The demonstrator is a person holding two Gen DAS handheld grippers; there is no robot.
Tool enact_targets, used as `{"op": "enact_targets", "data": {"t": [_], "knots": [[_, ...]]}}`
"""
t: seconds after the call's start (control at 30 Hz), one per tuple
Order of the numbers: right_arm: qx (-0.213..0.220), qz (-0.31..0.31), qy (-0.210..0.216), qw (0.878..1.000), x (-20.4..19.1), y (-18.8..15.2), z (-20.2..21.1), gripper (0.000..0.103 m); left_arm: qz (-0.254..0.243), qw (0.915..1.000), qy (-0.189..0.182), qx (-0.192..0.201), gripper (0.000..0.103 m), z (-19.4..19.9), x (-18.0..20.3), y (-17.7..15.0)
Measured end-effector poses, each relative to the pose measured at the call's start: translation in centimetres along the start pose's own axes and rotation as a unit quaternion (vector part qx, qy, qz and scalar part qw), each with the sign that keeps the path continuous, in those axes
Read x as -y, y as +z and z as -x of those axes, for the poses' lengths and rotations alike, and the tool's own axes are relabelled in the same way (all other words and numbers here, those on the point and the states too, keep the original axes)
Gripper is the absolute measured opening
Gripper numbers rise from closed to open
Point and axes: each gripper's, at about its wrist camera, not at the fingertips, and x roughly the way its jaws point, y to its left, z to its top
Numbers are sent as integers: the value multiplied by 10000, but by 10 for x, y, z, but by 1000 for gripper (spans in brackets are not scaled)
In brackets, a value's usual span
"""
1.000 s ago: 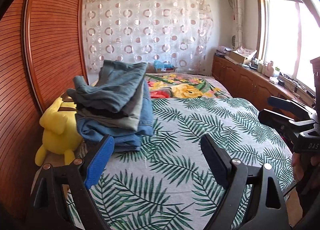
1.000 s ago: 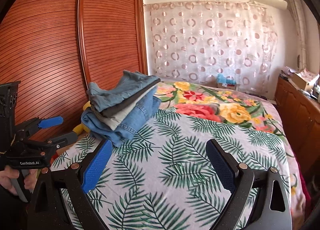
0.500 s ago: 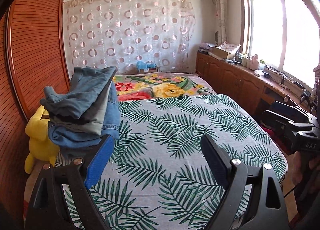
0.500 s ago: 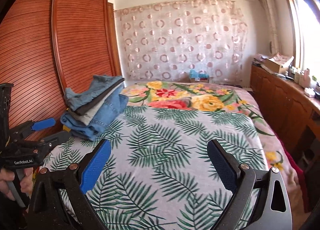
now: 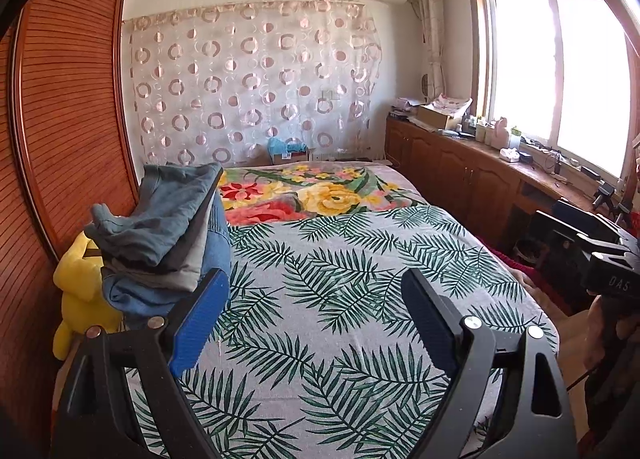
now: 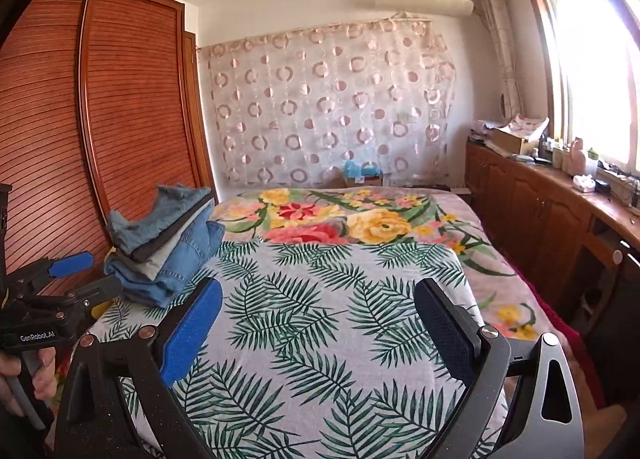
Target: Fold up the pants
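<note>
A stack of folded pants (image 5: 160,243) (image 6: 166,247), blue denim with a grey pair between, sits at the left edge of the bed (image 5: 360,299) (image 6: 340,299) by the wardrobe. My left gripper (image 5: 316,291) hovers over the near part of the leaf-print sheet, open, nothing between its blue pads. My right gripper (image 6: 320,303) is likewise open and empty above the sheet. Each gripper also shows at the edge of the other's view: the right gripper (image 5: 576,219) at far right, the left gripper (image 6: 86,273) at far left, held in a hand (image 6: 24,379).
A louvred wooden wardrobe (image 6: 100,119) flanks the bed on the left, with a yellow plush toy (image 5: 80,291) wedged beside the stack. A low wooden cabinet (image 5: 480,179) cluttered with boxes and bottles runs under the window on the right. A floral blanket (image 6: 340,219) covers the far half.
Both grippers have pulled back from the bed and risen a little, so the pants stack looks smaller and more of the room shows. Both stay open and empty.
</note>
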Motion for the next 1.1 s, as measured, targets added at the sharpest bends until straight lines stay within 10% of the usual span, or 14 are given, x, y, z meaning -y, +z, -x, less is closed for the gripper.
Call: {"op": "enact_targets", "data": {"t": [1.1], "knots": [[298,123,-83,9994,-4,-16,7,97,192,9988,271,348,89,28,-18,11]]}}
